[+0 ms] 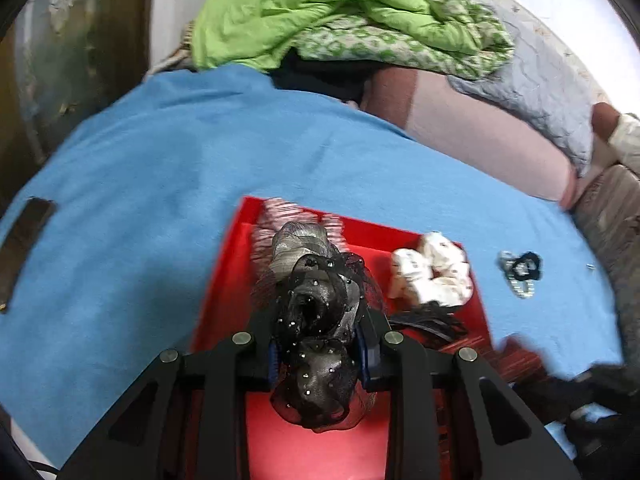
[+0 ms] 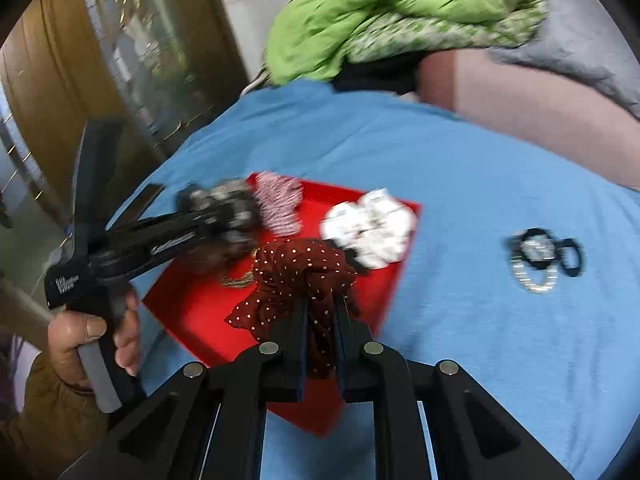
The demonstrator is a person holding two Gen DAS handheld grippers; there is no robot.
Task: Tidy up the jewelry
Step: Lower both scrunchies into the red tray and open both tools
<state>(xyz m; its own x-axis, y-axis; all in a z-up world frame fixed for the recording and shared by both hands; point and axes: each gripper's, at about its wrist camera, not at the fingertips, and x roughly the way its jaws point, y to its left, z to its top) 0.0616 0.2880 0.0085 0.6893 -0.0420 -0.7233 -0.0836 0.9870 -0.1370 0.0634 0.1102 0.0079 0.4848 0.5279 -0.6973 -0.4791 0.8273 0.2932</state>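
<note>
— What is the left gripper [image 1: 320,344] doing?

— It is squeezing a black and silver hair tie [image 1: 316,320] with tiny shiny dots. It holds it up over the red tray [image 1: 224,280].

— And the right gripper [image 2: 322,320]?

— Its jaws are pinched tight on a dark red hair tie [image 2: 300,276] with white dots. That one hangs over the near part of the same tray.

— What is already in the tray?

— A white hair tie [image 1: 434,274] on the right side, and a red and white striped one [image 2: 280,204] at the far end. There is something black [image 1: 432,322] beside the white one, but it is too blurry to name.

— Where is the tray?

— On a blue cloth [image 1: 160,200]. Out on the cloth, well away from the tray on the right, lie a black hair tie and a sparkly band [image 2: 540,260], touching each other.

— Can you see the person?

— A hand [image 2: 92,340] in a brown sleeve grips the left gripper's handle.

— Anything behind?

— A green blanket [image 1: 320,12], all bunched up.
</note>
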